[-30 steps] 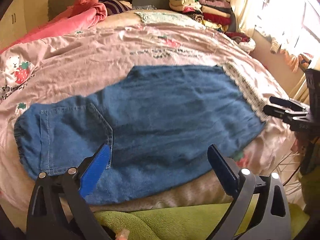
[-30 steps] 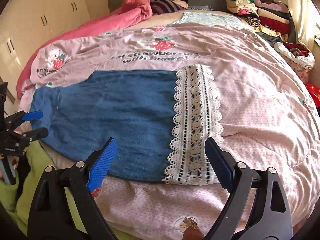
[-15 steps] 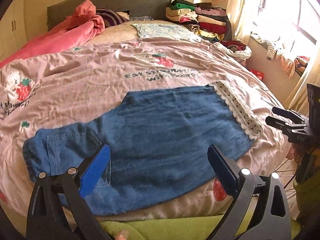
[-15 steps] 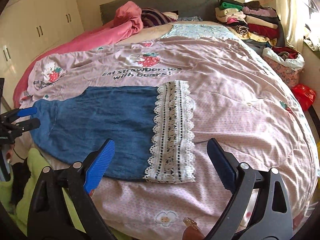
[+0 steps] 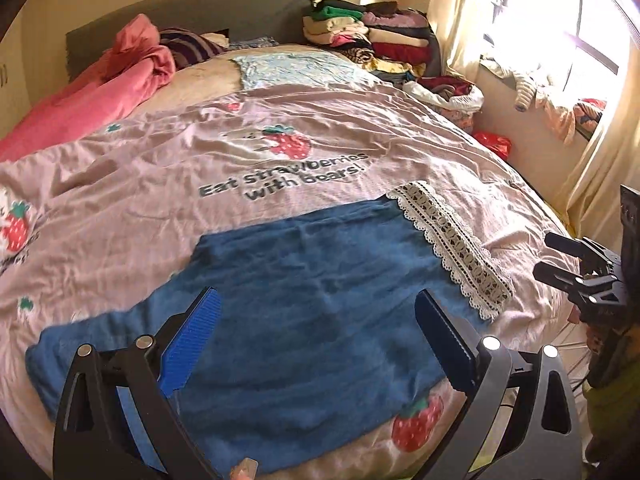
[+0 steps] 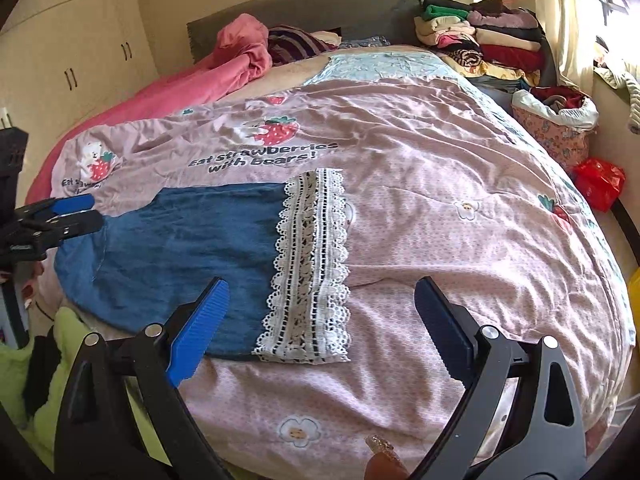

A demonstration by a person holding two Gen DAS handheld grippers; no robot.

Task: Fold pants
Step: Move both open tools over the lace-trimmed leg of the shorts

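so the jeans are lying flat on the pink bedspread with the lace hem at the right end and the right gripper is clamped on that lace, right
Not quite: the right gripper is open and holds nothing. The right wrist view shows this. The jeans do lie flat on the pink bedspread, lace hem at the right end.

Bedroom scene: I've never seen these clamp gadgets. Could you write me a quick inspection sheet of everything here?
Surface: bed with a pink quilt, wrinkled, printed with strawberries.
Job's things: blue pants lie flat near the bed's front edge; lace hem points right.
Clutter: pink blanket bunched by the headboard; stack of folded clothes; laundry basket; red bag.
Grippers: left gripper and right gripper both open, above the pants, holding nothing.
Cables: thin wires low at the right edge of the left view, unclear.
Surroundings: wardrobe, sunlit window, curtains.
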